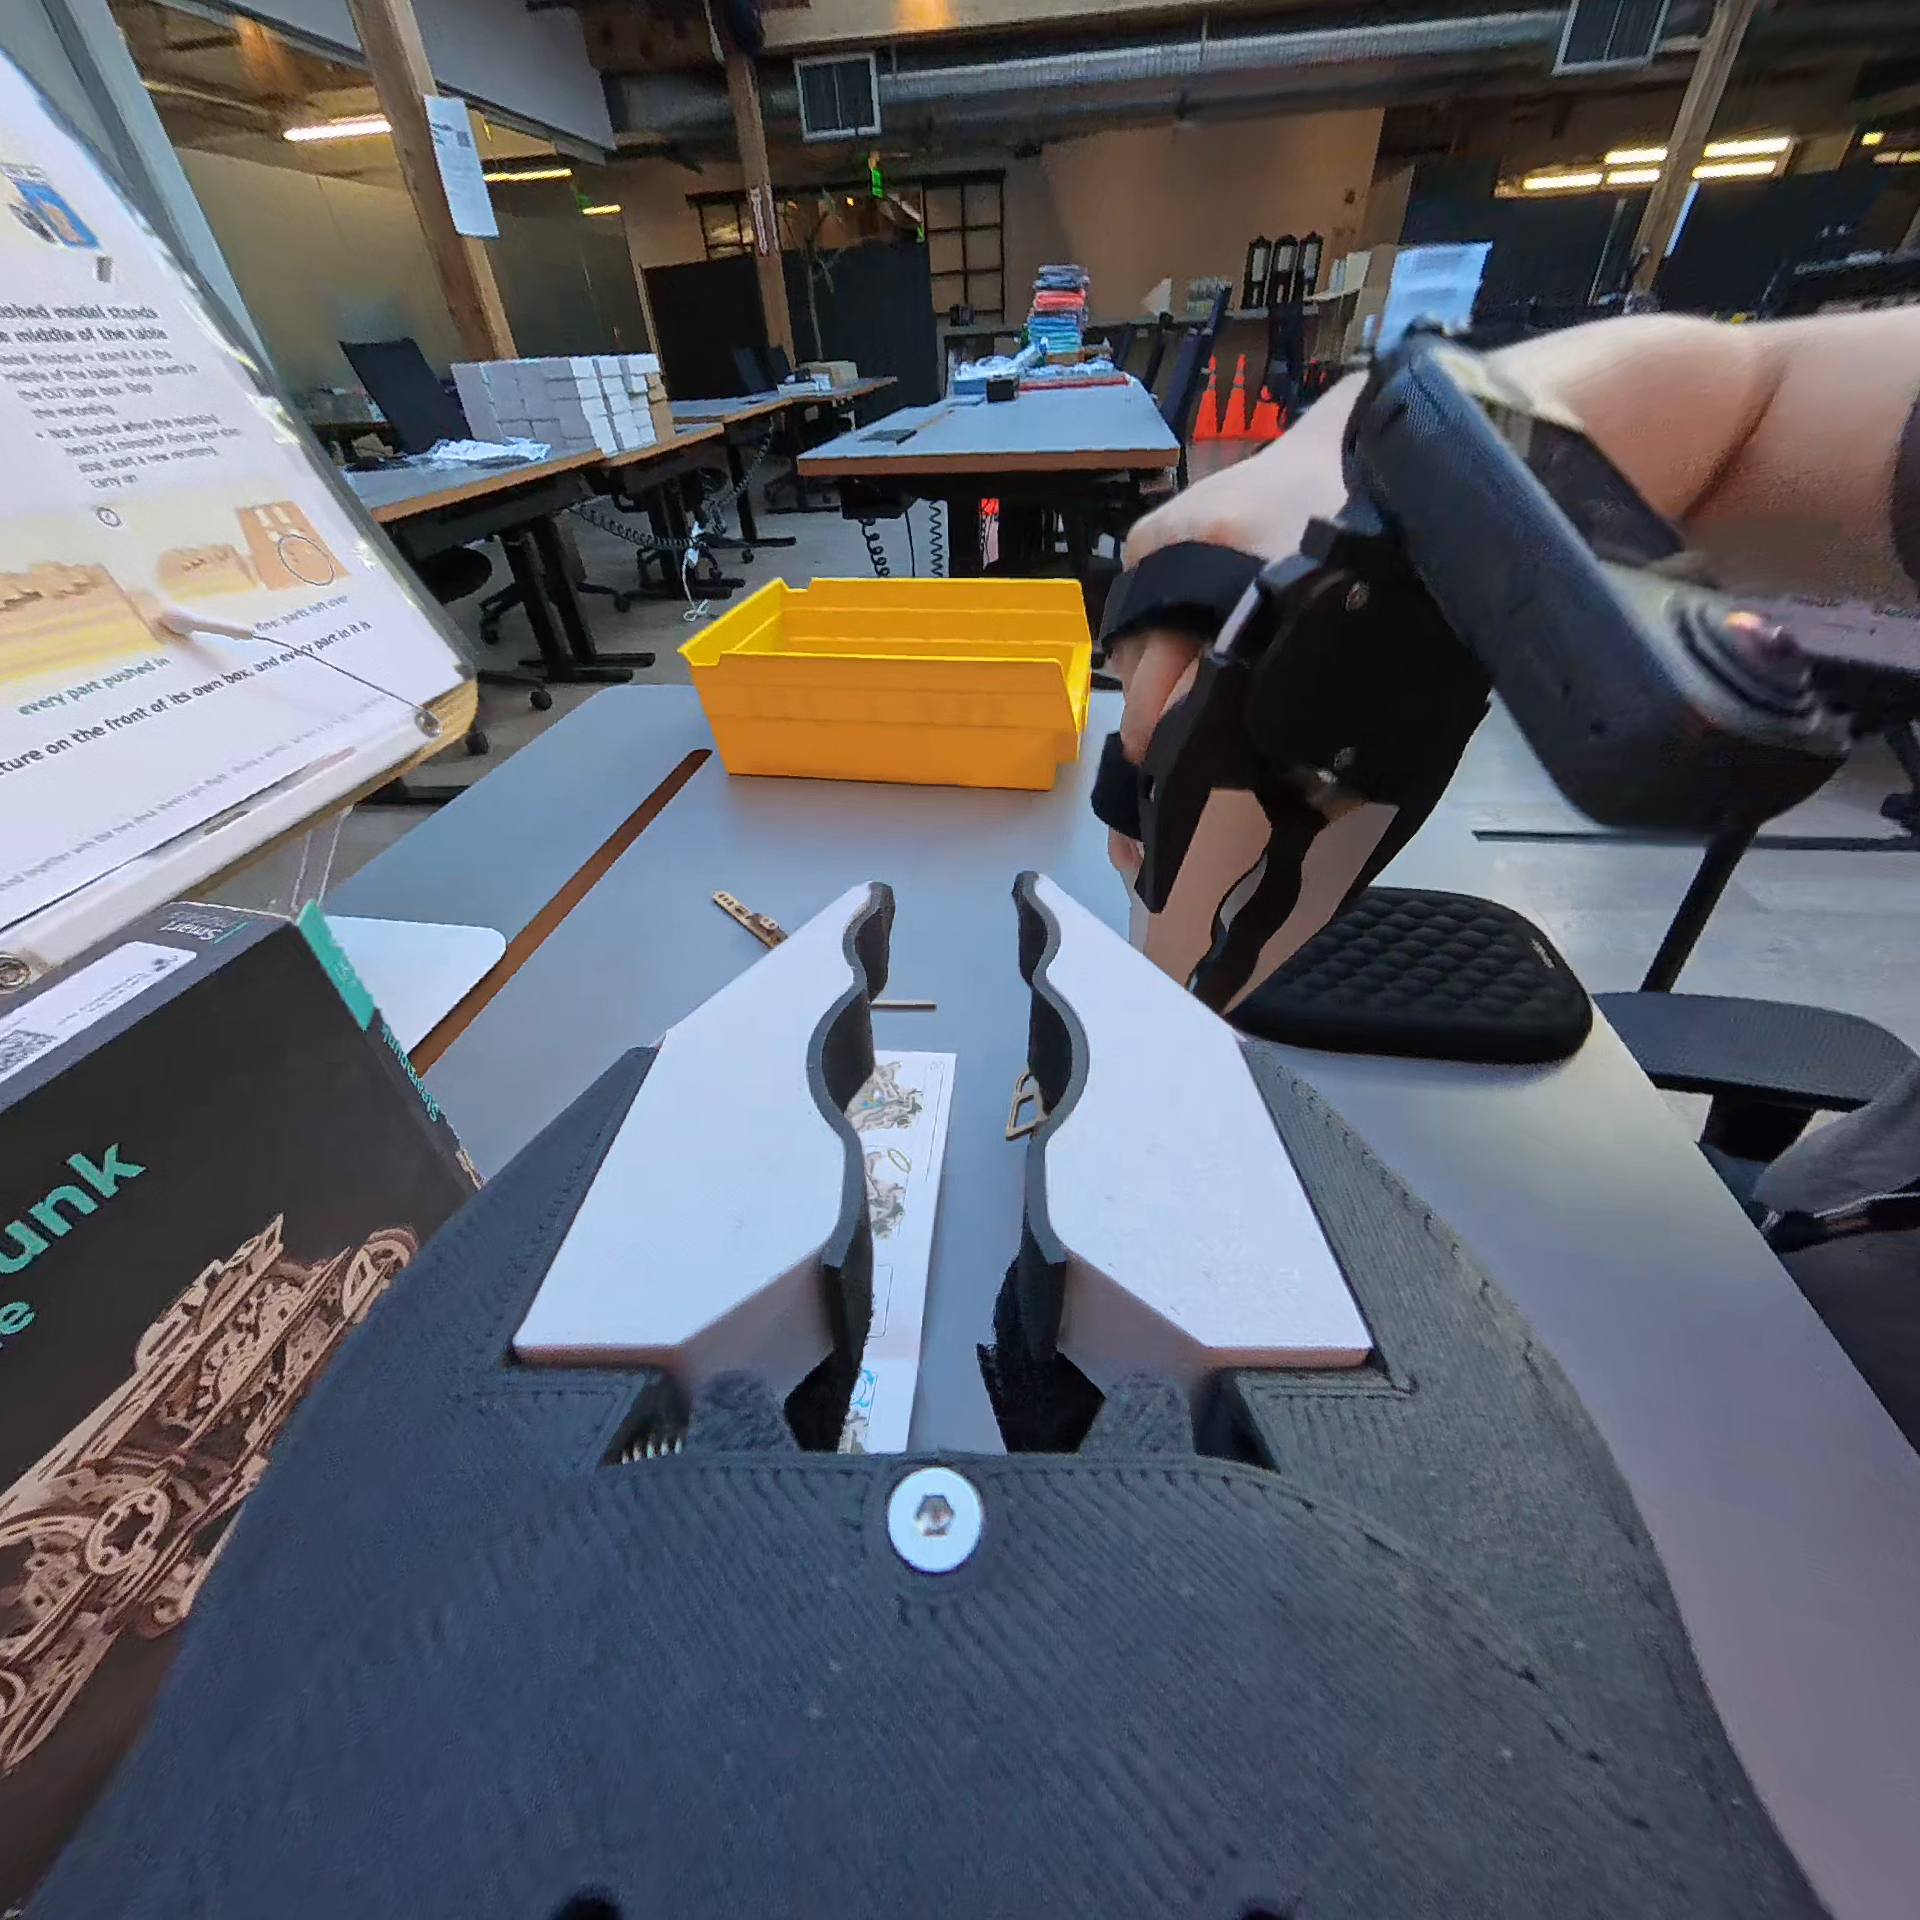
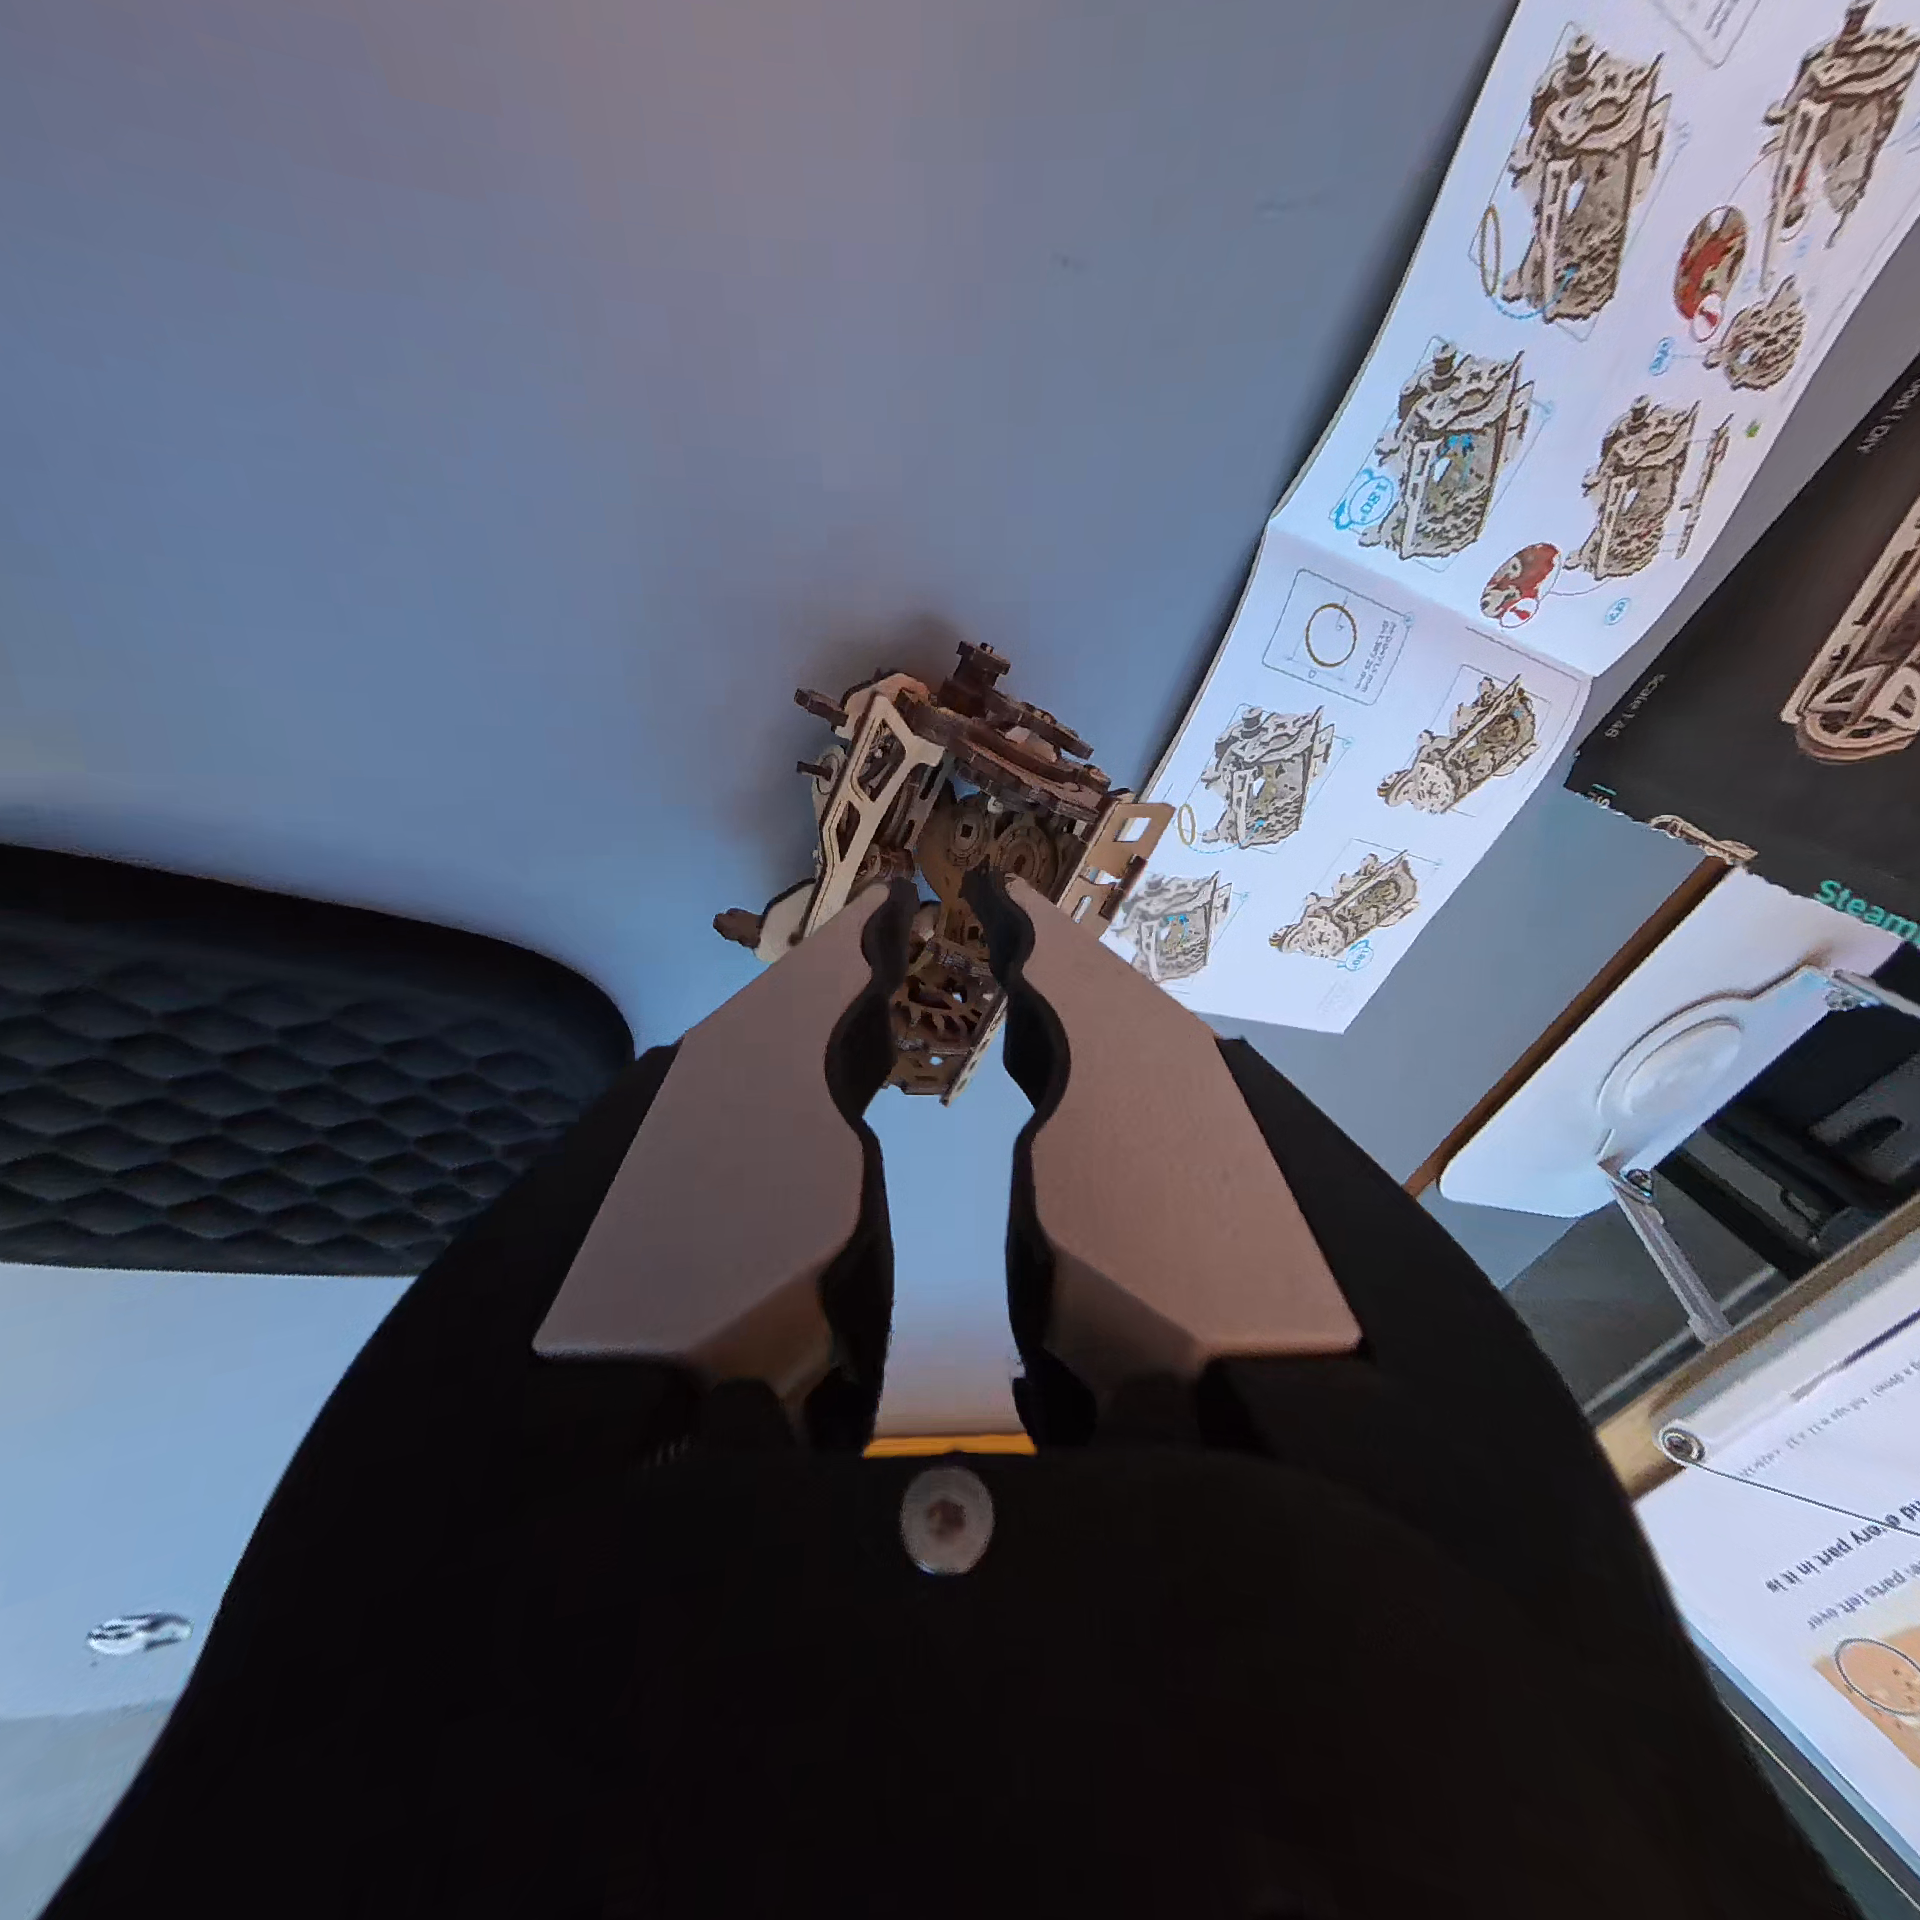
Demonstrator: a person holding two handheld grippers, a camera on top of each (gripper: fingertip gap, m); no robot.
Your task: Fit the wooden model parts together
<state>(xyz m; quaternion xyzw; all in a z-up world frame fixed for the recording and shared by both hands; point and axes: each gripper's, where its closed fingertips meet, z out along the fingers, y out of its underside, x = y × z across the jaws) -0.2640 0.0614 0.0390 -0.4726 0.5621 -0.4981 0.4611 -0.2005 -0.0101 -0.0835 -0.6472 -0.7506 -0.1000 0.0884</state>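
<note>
In the right wrist view my right gripper (image 2: 937,891) is shut on a partly built wooden model (image 2: 966,790) of gears and pale frame plates, held over the grey table (image 2: 623,364). My left gripper (image 1: 951,902) is open and empty above the table. Under it lie a small wooden part (image 1: 1023,1107), a thin stick (image 1: 904,1005) and a wooden strip (image 1: 750,918). The right gripper (image 1: 1216,935) shows at the right of the left wrist view, pointing down in a hand; the model is hidden there.
A folded instruction sheet (image 2: 1455,623) lies beside the model, also under my left gripper (image 1: 909,1195). The black model box (image 1: 156,1299) and an instruction stand (image 1: 156,468) are on the left. A yellow bin (image 1: 894,675) sits at the far edge, a black wrist pad (image 1: 1423,977) on the right. Across from one pair of fingers to the other is roughly 15 cm.
</note>
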